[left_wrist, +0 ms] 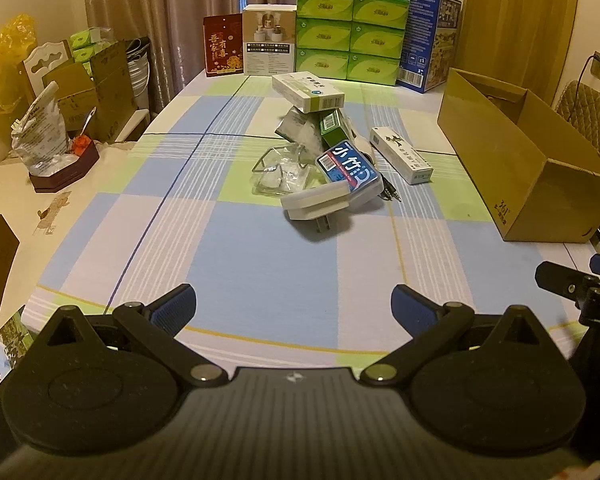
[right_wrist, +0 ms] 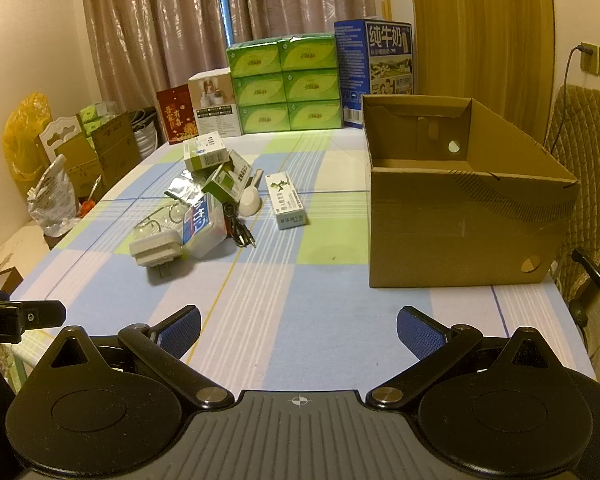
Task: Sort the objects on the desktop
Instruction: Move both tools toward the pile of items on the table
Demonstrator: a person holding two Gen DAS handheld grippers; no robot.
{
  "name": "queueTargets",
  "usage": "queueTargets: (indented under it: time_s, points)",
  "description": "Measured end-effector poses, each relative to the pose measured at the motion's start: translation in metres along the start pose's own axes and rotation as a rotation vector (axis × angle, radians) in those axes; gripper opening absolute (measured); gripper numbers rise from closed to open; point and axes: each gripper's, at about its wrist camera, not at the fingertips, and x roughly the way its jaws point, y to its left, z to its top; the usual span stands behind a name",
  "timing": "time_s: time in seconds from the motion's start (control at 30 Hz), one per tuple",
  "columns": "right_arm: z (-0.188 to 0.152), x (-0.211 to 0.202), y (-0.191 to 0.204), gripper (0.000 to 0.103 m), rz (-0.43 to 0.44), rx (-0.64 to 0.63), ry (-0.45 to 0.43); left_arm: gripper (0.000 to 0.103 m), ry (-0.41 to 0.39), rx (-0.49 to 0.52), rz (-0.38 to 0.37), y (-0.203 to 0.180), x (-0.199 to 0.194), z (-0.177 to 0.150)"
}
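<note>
Looking along the left gripper [left_wrist: 294, 312], its blue-padded fingers [left_wrist: 176, 306] stand spread wide above the checked tablecloth [left_wrist: 260, 256] with nothing between them. Well ahead, mid-table, lies the pile of small objects: a white plug adapter [left_wrist: 316, 204] nearest, a blue-labelled clear case [left_wrist: 350, 172] leaning on it, clear plastic packaging [left_wrist: 280, 168] to the left, a green box [left_wrist: 334, 126] behind and a white-and-green carton [left_wrist: 308, 92] perched on top. A long white box [left_wrist: 402, 154] lies apart, just right of the pile, and a black audio cable [left_wrist: 390, 192] trails out beside the case. The open cardboard box [left_wrist: 540, 184] stands at the table's right side, and green tissue packs [left_wrist: 350, 34] are stacked at the far edge. From the right wrist, the right gripper [right_wrist: 298, 330] is likewise splayed open and empty over the cloth [right_wrist: 300, 320]. The pile sits ahead and to the left, the plug adapter [right_wrist: 158, 250] in front and a white scoop-like item [right_wrist: 250, 202] on its right side, while the long white box [right_wrist: 286, 202] lies between the pile and the cardboard box [right_wrist: 456, 232], which looks empty inside.
</note>
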Motion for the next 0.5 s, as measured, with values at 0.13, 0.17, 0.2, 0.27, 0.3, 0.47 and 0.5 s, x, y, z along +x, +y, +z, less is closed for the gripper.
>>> queueTargets:
  time_s: [0.13,0.17,0.2,0.27,0.3,0.47,0.5]
  points:
    - [-0.001,0.0,-0.001,0.101,0.0,0.001,-0.001,0.102,0.001,-0.002,-0.002,0.0,0.0,0.0]
    - [-0.001,0.0,0.0,0.101,0.0,0.0,-0.001,0.102,0.001,-0.002,-0.003,0.0,0.0,0.0]
    - [-0.001,0.0,0.0,0.101,0.0,0.0,-0.001,0.102,0.0,-0.002,-0.003,0.0,0.0,0.0]
    - [-0.001,-0.001,0.0,0.101,0.001,0.001,-0.001,0.102,-0.003,0.0,-0.005,-0.001,-0.001,0.003]
    - [-0.002,-0.002,-0.001,0.101,0.003,0.002,-0.002,0.102,-0.004,0.003,-0.006,-0.001,-0.002,0.004]
    - [0.001,-0.002,-0.004,0.101,0.016,0.015,-0.008,0.102,-0.013,0.014,-0.018,-0.003,-0.007,0.01]
    - [0.003,-0.004,-0.004,0.101,0.02,0.018,-0.013,0.102,-0.014,0.015,-0.02,-0.004,-0.008,0.011]
